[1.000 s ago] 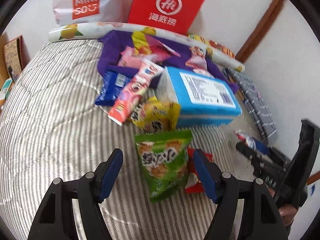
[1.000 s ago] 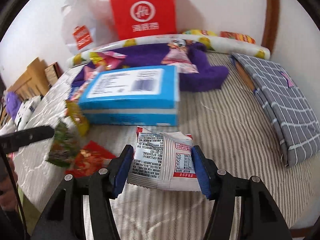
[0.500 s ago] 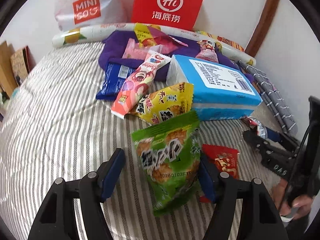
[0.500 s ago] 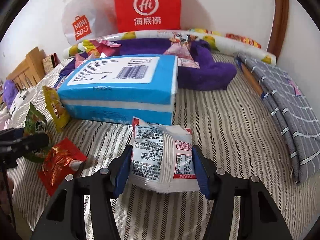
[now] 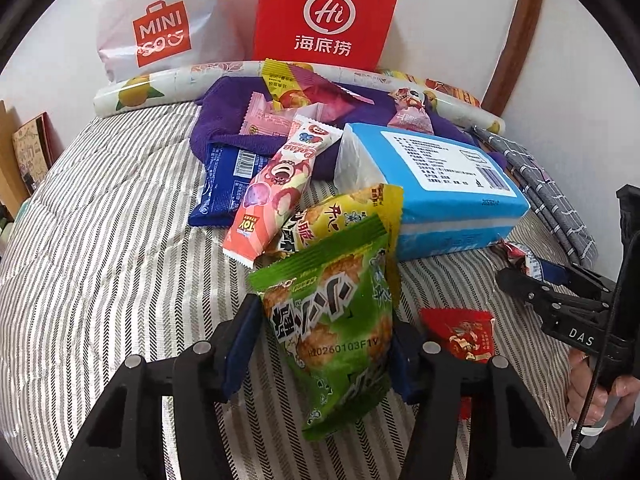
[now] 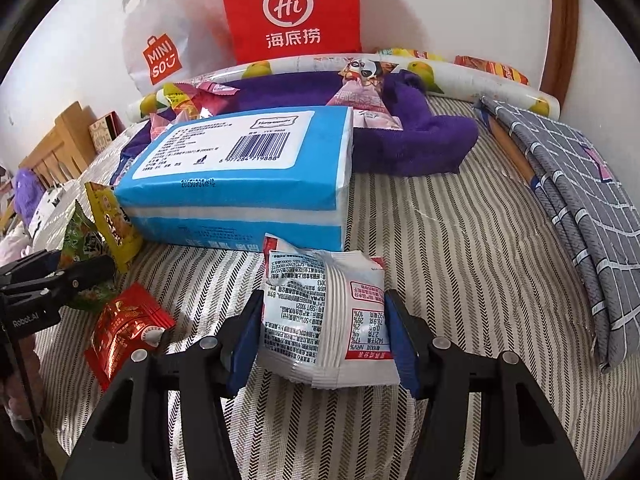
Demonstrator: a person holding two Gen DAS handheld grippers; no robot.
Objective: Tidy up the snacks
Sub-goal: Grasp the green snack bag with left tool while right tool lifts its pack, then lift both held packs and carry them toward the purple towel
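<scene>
**One packet in each gripper, pile ahead**

My left gripper [image 5: 324, 344] has just been closing, and its jaws now pinch the green snack packet [image 5: 336, 332] by its two side edges, so the bag stands upright and clear of the yellow packet [image 5: 352, 216] behind it. My right gripper [image 6: 322, 334] is clamped the same way on a white packet [image 6: 324, 312], printed back facing me; gripping across the width keeps it flat. Whether the white packet's lower edge rests on the striped bedcover [image 6: 460, 264] I cannot tell.

A red packet [image 5: 466, 334] lies loose on the cover between my two grippers. Further out sits the blue tissue pack [image 5: 436, 184], with more snacks heaped on a purple cloth [image 6: 424, 148] beyond, probably the unsorted stock.
</scene>
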